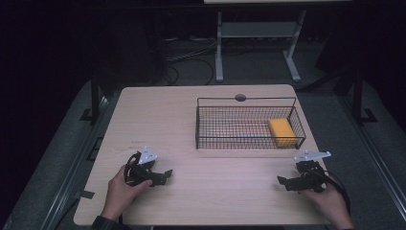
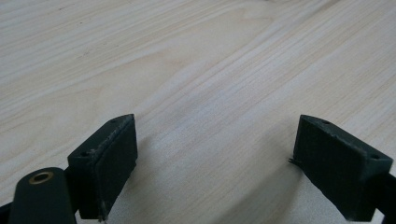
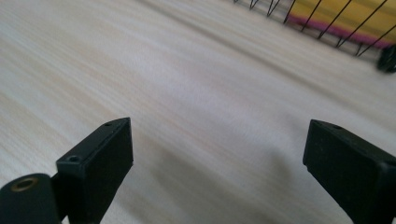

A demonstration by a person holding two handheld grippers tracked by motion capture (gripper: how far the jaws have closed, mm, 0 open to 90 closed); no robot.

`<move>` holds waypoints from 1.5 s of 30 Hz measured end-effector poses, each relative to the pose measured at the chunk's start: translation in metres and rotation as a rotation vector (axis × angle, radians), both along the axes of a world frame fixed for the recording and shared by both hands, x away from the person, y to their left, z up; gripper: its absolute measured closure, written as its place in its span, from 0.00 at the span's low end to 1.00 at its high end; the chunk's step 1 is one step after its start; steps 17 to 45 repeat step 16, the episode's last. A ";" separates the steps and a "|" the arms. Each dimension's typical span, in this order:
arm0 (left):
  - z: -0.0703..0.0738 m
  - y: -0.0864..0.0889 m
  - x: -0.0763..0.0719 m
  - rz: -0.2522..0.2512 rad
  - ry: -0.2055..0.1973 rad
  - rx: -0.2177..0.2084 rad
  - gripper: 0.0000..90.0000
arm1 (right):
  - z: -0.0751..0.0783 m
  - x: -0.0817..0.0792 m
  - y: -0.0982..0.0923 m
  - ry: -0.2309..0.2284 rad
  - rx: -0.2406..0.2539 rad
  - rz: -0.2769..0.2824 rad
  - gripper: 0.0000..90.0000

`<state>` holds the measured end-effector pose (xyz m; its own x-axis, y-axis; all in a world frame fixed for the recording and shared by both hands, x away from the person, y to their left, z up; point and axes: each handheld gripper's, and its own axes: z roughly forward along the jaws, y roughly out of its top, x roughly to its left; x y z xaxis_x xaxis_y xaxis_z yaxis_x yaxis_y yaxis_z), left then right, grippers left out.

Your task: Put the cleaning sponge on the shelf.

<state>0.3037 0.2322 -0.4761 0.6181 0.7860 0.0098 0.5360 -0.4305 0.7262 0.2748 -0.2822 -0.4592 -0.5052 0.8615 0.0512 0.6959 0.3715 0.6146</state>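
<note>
With both tools empty and wide open — left tool, right tool — rest them low on the counter, clear of the basket.

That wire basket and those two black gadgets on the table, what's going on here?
A person holds a black tool in each hand, low over a wooden table. The left tool and right tool both have their jaws open, with nothing between them. A yellow sponge lies at the right end of the wire basket.
</note>
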 end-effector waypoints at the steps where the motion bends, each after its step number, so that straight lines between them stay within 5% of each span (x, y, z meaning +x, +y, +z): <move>1: 0.000 0.000 0.000 0.000 0.000 0.000 0.14 | -0.003 -0.002 0.000 0.001 -0.002 -0.002 0.08; 16: 0.000 0.000 0.000 0.000 0.000 0.000 0.14 | -0.020 -0.013 0.000 -0.073 0.016 -0.019 0.02; 45: 0.000 0.000 0.000 0.000 0.000 0.000 0.14 | -0.020 -0.013 0.000 -0.073 0.016 -0.019 0.02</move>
